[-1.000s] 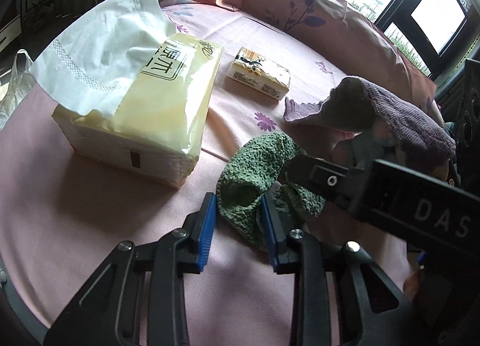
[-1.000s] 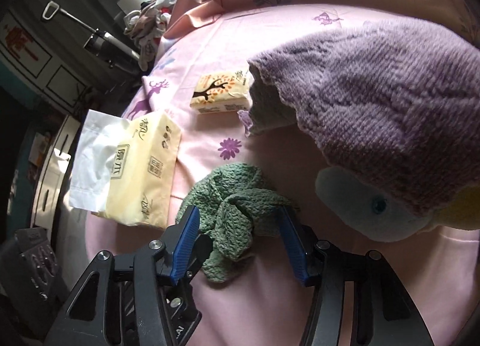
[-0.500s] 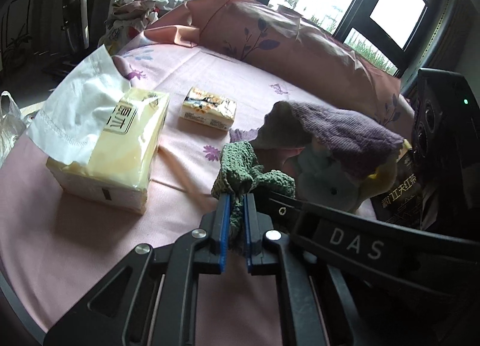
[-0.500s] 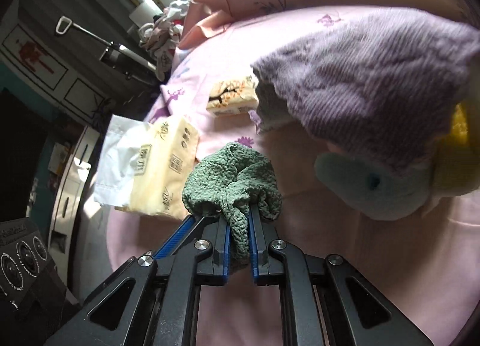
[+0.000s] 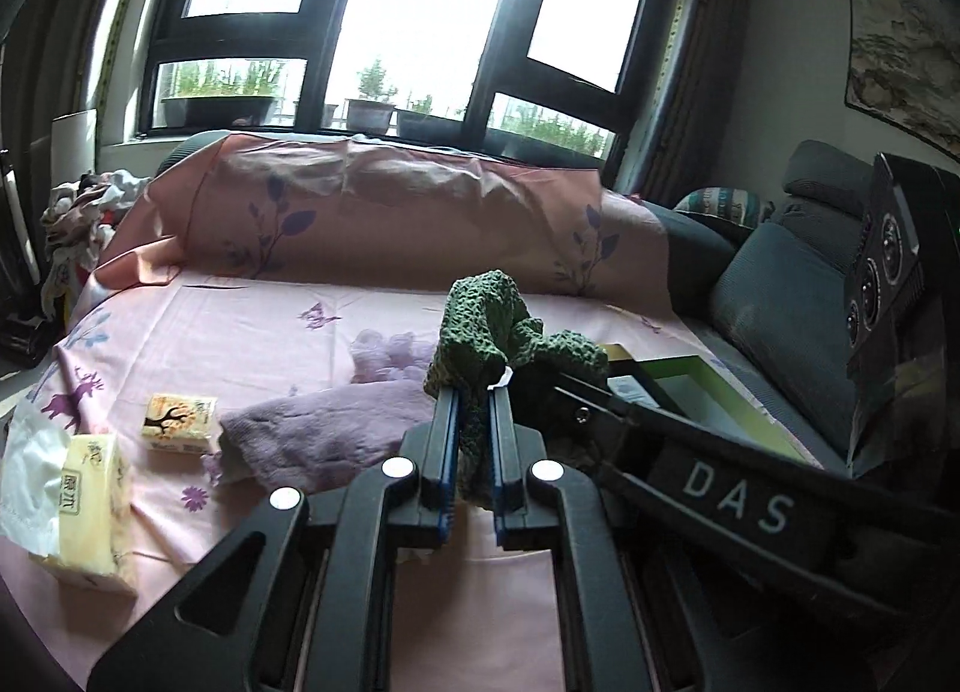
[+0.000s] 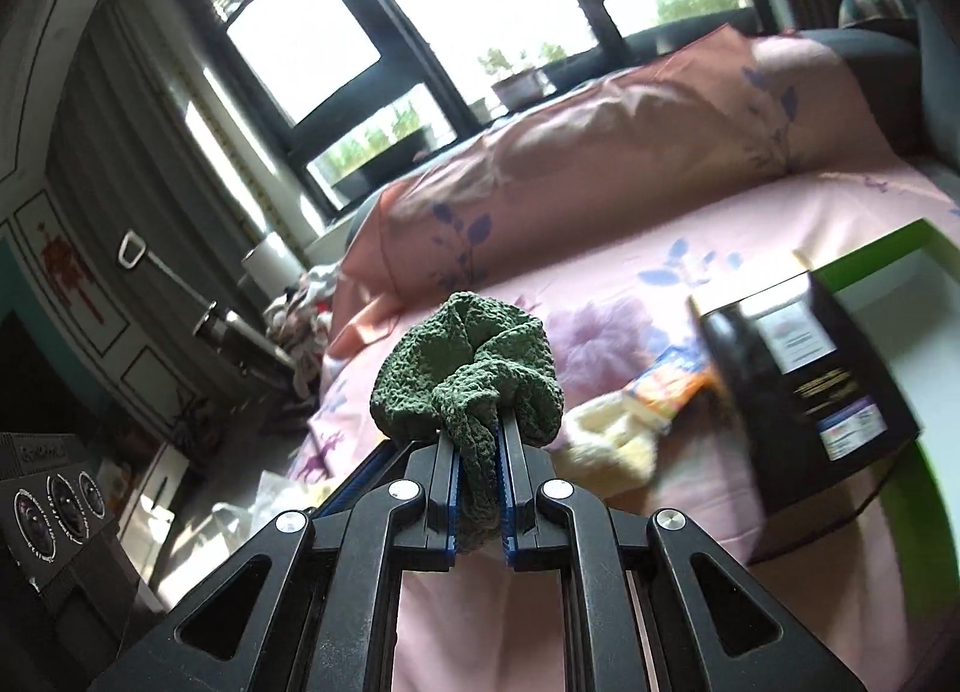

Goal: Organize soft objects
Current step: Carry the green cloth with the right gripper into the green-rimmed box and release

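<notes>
Here, from left to right in the left wrist view, a pale yellow pack of tissues (image 5: 90, 512) and a small tree-printed tissue packet (image 5: 179, 424) lie on the pink flowered bed sheet (image 5: 252, 326), with a purple knitted cloth (image 5: 336, 428) beside them. The left tool (image 5: 474, 452) pinches a crumpled dark green knitted cloth (image 5: 492, 320) held above the bed; the right tool (image 6: 478, 482) pinches the same cloth (image 6: 462, 374). Further right sits a green-rimmed open box (image 5: 708, 392), a black package (image 6: 804, 386) inside it.
</notes>
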Motion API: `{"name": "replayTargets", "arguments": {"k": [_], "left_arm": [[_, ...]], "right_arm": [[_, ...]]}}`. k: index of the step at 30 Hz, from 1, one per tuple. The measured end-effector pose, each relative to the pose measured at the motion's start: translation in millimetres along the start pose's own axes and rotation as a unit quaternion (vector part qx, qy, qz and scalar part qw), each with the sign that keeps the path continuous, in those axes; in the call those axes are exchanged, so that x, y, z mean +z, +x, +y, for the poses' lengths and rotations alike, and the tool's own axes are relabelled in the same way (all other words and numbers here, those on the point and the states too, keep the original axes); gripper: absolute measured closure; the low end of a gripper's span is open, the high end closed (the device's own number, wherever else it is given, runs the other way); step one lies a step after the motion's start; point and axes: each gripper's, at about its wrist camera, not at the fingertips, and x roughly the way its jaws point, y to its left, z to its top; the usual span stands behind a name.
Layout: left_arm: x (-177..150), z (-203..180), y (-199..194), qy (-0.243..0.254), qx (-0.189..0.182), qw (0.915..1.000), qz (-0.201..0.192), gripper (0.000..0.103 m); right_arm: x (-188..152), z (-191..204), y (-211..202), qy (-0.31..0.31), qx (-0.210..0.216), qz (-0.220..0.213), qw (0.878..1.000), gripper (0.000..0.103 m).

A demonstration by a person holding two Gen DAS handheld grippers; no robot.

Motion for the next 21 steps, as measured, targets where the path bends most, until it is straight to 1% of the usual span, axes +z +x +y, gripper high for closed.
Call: {"name": "replayTargets", "arguments": {"k": [3, 6, 11, 14, 17, 21], "left_arm": [[5, -35, 15, 0.032, -0.036, 0.9988, 0.006, 0.098], [5, -66, 29, 0.056, -0.067, 0.9960, 0.018, 0.098], [2, -118, 58, 0.096, -0.114, 0.9873, 0.053, 0.098], [-5, -143, 76, 0.119, -0.135, 0.9803, 0.080, 0.097], [-14, -169, 91, 0.149, -0.149, 0.9723, 0.102, 0.097], [-22, -191, 109, 0.163, -0.164, 0.9647, 0.127, 0.097]], "right_arm": [[10, -24, -21, 0.025, -0.030, -0.035, 0.999, 0.091], [15, -55, -41, 0.055, -0.052, -0.059, 0.995, 0.091], [16, -108, -70, 0.115, -0.089, -0.094, 0.985, 0.091], [13, -136, -83, 0.149, -0.108, -0.105, 0.977, 0.091], [7, -161, -94, 0.184, -0.135, -0.108, 0.968, 0.091], [-1, -192, -104, 0.223, -0.152, -0.112, 0.956, 0.091]]}}
